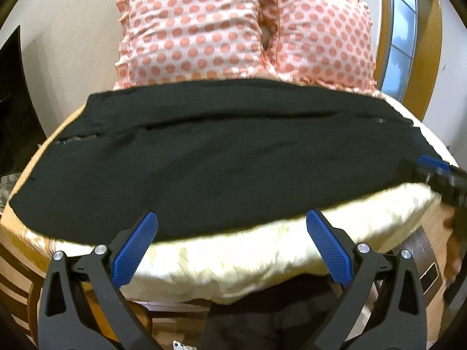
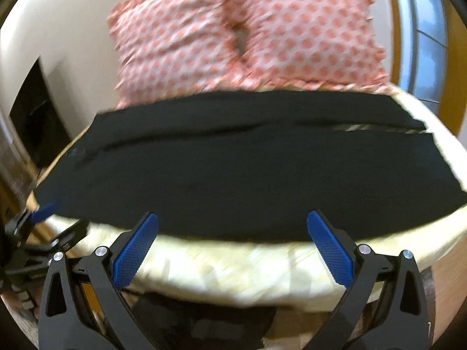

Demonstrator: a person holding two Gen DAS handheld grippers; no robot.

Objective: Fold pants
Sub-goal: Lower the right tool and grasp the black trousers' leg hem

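Black pants (image 1: 221, 157) lie flat across the bed, lengthwise from left to right; they also show in the right wrist view (image 2: 239, 169). My left gripper (image 1: 232, 218) is open and empty, its blue pads just at the pants' near edge. My right gripper (image 2: 232, 220) is open and empty, also at the near edge. The right gripper shows at the right edge of the left wrist view (image 1: 437, 169), by the pants' right end. The left gripper shows at the left edge of the right wrist view (image 2: 41, 213), by the pants' left end.
The bed has a pale yellow cover (image 1: 233, 259) and a wooden frame (image 1: 17, 250). Two pink polka-dot pillows (image 1: 192, 29) stand behind the pants against the wall. A window (image 1: 402, 29) is at the far right. A dark cloth (image 1: 262, 315) lies below the bed's front.
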